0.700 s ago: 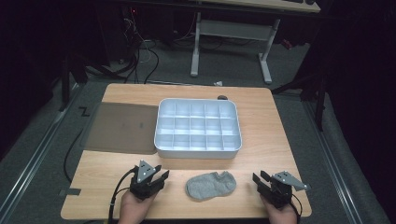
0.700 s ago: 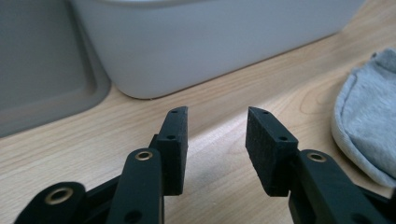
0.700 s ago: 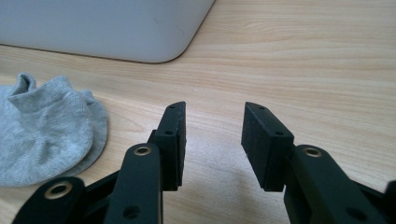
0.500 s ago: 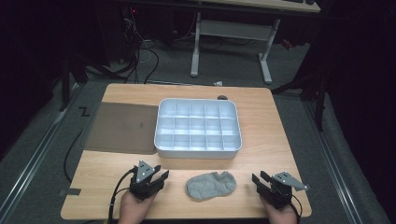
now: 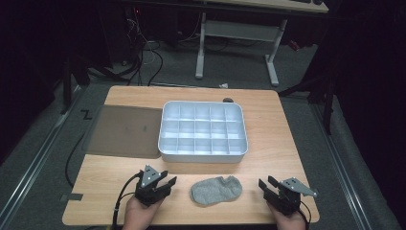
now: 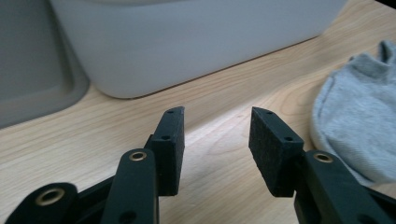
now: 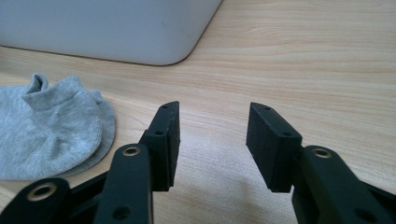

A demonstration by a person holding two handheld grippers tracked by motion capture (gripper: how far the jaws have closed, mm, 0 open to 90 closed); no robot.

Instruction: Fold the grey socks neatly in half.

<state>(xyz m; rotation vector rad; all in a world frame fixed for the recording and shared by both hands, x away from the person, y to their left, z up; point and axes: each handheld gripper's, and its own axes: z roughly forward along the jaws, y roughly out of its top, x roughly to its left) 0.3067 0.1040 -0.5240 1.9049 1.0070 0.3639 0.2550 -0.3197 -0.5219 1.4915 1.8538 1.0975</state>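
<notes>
While both hands rest at the near edge of the wooden surface (image 5: 277,139), a grey sock (image 5: 216,190) lies flat between them, touching neither. Left hand-held gripper (image 5: 165,184) sits just left of the sock, jaws spread apart with nothing between them; in the left gripper view the left hand-held gripper (image 6: 215,135) has bare wood in its gap and the sock (image 6: 356,126) is off to the right, near the right jaw but apart from it. Right hand-held gripper (image 5: 266,186) sits right of the sock, farther from it, jaws also spread and holding nothing; in the right gripper view the right hand-held gripper (image 7: 212,133) frames bare wood and the sock (image 7: 51,133) lies to the left, cuff end pointing up toward the tray. White compartment tray (image 5: 203,155) stands behind the sock toward the middle of the surface, a grid of small cells, apart from the sock; its outer wall shows in the left gripper view (image 6: 196,42) and its rounded corner in the right gripper view (image 7: 107,28). Dark grey mat (image 5: 124,132) lies flat just left of the tray, edge against it or nearly so. Black cable (image 5: 122,196) trails from the left hand-held gripper. Small dark object (image 5: 228,100) behind the tray's far edge, too small to tell what.
</notes>
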